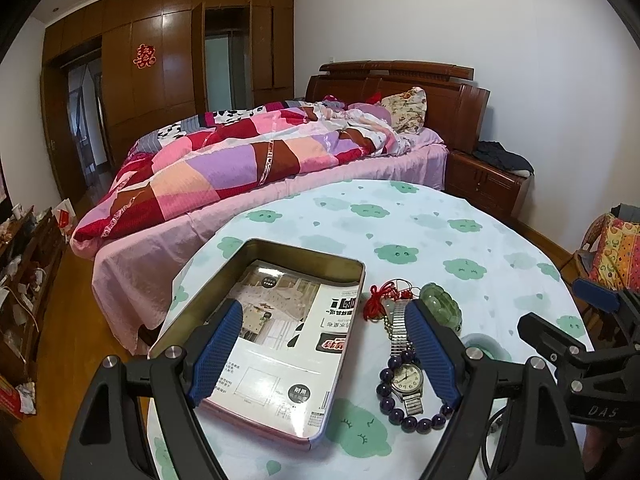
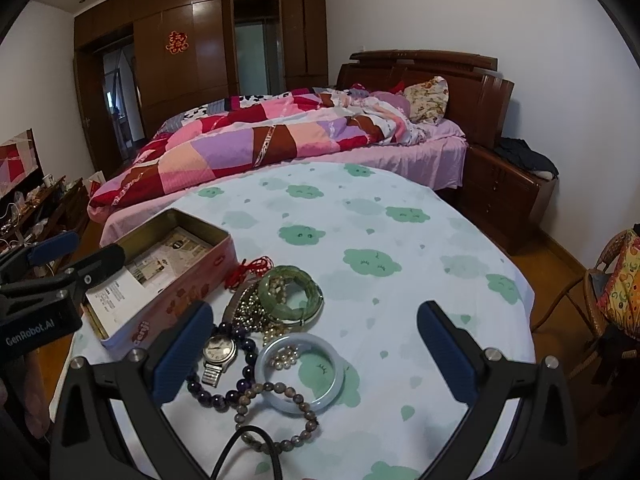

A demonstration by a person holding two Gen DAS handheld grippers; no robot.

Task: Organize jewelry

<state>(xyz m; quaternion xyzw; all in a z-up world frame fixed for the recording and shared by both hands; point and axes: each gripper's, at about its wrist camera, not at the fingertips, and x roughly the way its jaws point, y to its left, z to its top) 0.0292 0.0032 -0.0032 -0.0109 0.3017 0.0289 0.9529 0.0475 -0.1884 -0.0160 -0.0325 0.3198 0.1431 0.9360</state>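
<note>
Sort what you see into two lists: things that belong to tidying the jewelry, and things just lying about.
Job: tin, watch, purple beads, green bangle, pale bangle, brown beads, red cord.

Lying about: bed, pillow, wardrobe, nightstand.

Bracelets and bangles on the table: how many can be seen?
4. Green stone bracelet farthest, beside the tin; pale bangle in the middle; dark purple bead bracelet around the watch; brown bead bracelet nearest. The pile may hide more.
</note>
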